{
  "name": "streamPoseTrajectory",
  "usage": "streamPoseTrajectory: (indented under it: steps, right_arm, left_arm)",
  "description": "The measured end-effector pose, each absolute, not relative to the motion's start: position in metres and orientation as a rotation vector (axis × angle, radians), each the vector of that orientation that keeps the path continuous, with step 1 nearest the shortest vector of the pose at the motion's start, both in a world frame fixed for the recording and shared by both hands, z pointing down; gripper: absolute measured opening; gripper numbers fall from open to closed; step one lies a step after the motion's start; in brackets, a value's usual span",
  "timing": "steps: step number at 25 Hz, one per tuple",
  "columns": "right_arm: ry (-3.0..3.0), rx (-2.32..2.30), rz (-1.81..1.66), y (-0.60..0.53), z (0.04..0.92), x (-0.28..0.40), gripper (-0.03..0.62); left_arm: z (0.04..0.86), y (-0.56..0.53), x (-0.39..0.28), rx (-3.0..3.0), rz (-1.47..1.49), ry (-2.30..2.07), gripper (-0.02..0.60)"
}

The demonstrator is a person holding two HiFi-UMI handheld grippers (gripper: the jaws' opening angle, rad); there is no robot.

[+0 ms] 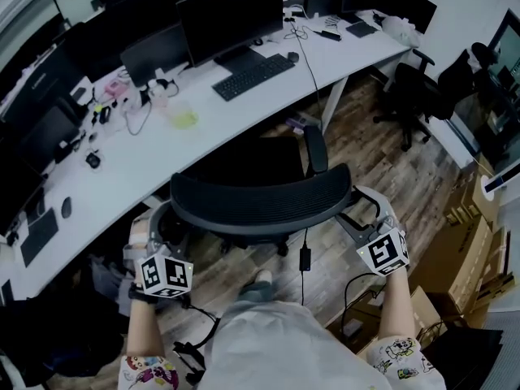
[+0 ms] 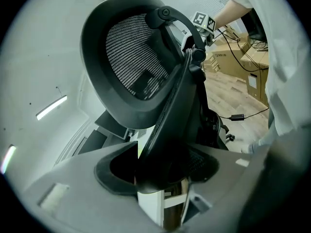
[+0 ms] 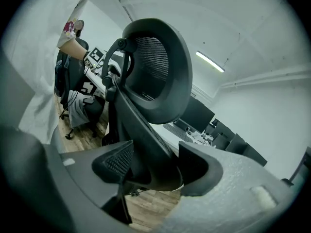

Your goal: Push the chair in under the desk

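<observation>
So, starting at the left: the long white counter (image 1: 122,157) runs diagonally across the head view, loaded with dark monitors (image 1: 231,15) and a black keyboard (image 1: 253,76). The left gripper (image 1: 156,226) sits at the left end of the chair's curved backrest. In the left gripper view its jaws are spread pretty wide and clamped on the black rim of that backrest, and the rim fills the gap between the pads.

The chair (image 1: 260,197) is in the middle of the head view, a black mesh office one with its back toward the person. Its seat is right up against the counter's front edge, though I can't tell how much of it is actually underneath. The backrest is clear of the counter, out over the wooden floor (image 1: 357,136).

The right gripper (image 1: 361,210) mirrors the left one. It's on the right end of the backrest, jaws wide and closed around the rim, which the right gripper view shows wedged between the pads.

Further right, a couple more black office chairs (image 1: 422,88) stand near the counter's far end, and some cardboard boxes (image 1: 455,258) sit on the floor.
</observation>
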State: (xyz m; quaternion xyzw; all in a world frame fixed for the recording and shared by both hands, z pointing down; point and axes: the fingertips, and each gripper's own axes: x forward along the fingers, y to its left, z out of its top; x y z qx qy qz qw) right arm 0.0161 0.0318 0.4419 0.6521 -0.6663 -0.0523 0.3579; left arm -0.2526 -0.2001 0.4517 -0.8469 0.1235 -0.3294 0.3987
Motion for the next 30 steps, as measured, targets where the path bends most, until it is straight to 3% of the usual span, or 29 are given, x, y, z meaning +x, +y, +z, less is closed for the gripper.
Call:
streamPoseTrajectory:
  steps: [30]
  right_arm:
    - [-1.943, 1.467, -0.285, -0.032, 0.440, 0.170, 0.287]
  left_arm:
    - [0.452, -0.214, -0.139, -2.107, -0.993, 0.559, 0.262]
